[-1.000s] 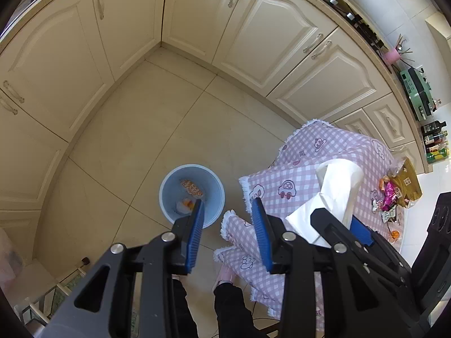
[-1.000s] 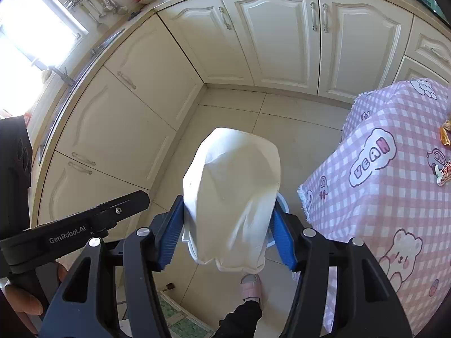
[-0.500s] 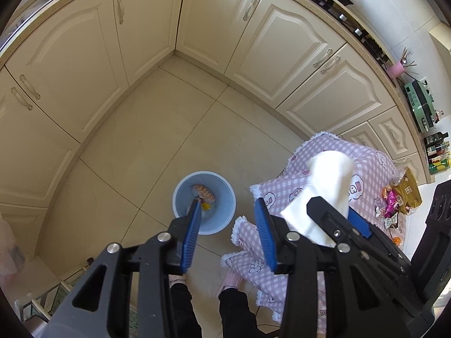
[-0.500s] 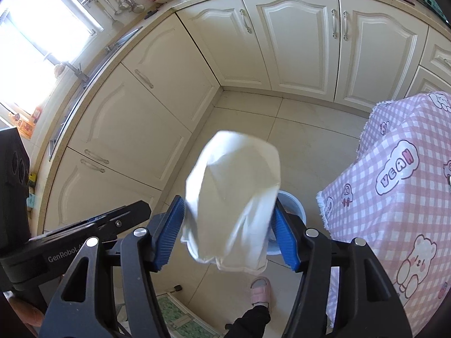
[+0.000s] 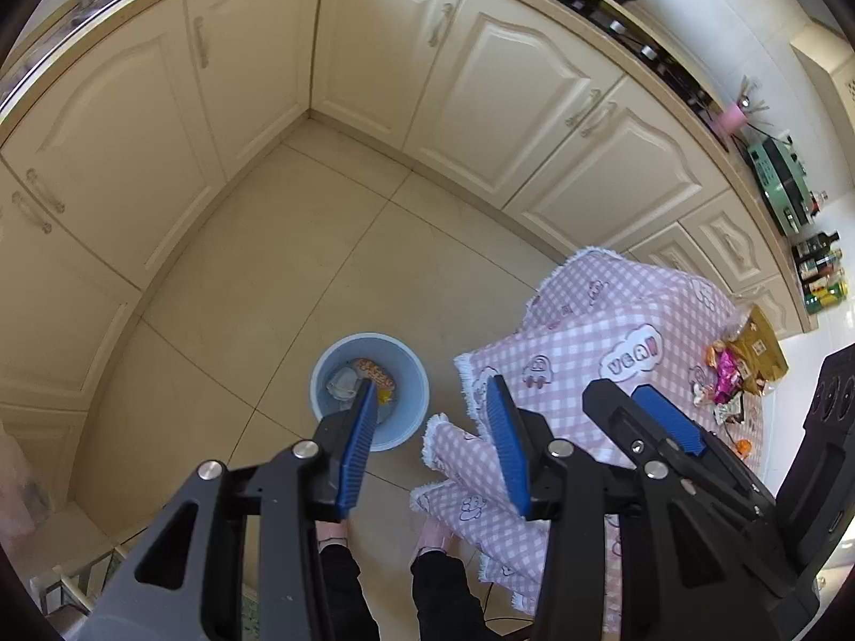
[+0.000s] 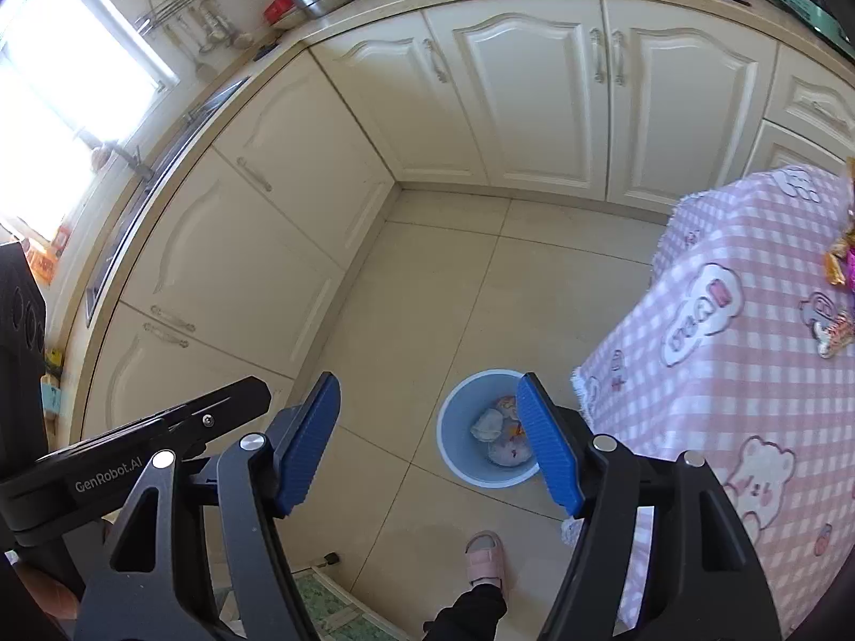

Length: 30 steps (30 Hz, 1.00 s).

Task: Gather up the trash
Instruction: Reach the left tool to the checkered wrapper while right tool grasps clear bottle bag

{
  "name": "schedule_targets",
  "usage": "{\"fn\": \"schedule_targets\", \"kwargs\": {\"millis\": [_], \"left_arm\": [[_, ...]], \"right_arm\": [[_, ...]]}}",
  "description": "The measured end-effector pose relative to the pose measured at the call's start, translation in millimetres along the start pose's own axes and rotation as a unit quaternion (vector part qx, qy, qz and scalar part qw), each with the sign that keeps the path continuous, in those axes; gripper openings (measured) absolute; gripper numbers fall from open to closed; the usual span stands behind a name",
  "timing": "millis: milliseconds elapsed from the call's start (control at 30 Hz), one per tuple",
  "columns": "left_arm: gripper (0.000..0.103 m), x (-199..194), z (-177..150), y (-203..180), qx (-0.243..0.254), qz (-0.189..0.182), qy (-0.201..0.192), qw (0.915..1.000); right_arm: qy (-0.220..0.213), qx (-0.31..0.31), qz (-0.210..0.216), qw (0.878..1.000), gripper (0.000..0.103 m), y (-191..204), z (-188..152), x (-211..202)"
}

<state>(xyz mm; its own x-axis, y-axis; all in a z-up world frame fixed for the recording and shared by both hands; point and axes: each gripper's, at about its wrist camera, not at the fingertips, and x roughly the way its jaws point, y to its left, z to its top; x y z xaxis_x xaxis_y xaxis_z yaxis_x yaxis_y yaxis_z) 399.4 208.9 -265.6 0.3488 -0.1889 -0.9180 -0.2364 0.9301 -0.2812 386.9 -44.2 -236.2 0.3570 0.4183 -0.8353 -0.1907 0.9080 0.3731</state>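
A pale blue bin stands on the tiled floor beside the table. A crumpled white paper wad lies inside it on coloured wrappers. My right gripper hangs above the bin; its jaws are opening and nothing is between them. In the left wrist view it shows over the table. My left gripper is open and empty, also above the bin. More snack wrappers lie on the pink checked tablecloth.
Cream kitchen cabinets wrap around the floor corner behind the bin. The person's slippered foot stands just before the bin, with both feet under my left gripper. A green mat lies near the bottom edge.
The white paper that my right gripper was holding has dropped into the bin, and its jaws have spread. Both grippers have risen a little.
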Motion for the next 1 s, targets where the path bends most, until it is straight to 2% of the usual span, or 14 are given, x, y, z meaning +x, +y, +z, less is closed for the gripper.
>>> {"fn": "schedule_targets", "kwargs": {"millis": [200,333,433,633,800,1000], "left_arm": [[0.046,10.8,-4.2,-69.2,0.047,-0.018,0.008,0.9987],[0.049,22.9,-13.1,-128.4,0.092,-0.033,0.021,0.9949],[0.051,36.1,-24.6,-182.3,0.132,-0.047,0.035,0.9895],[0.052,72.9,-62.0,-286.5,0.209,-0.068,0.076,0.9726],[0.052,106.3,-89.3,-339.5,0.238,-0.071,0.109,0.9627],[0.052,138.8,-109.1,-362.6,0.235,-0.059,0.13,0.9616]], "right_arm": [[-0.022,0.034,-0.023,0.999,0.066,-53.0,-1.3,-35.0],[-0.04,0.073,-0.052,0.995,0.066,-109.2,-10.1,-68.3],[-0.053,0.105,-0.079,0.99,0.066,-154.9,-20.3,-94.5],[-0.068,0.176,-0.138,0.972,0.066,-249.0,-51.1,-141.0],[-0.064,0.217,-0.185,0.956,0.066,-308.6,-77.6,-158.7],[-0.032,0.243,-0.182,0.952,0.066,-360.8,-99.3,-145.2]]}}
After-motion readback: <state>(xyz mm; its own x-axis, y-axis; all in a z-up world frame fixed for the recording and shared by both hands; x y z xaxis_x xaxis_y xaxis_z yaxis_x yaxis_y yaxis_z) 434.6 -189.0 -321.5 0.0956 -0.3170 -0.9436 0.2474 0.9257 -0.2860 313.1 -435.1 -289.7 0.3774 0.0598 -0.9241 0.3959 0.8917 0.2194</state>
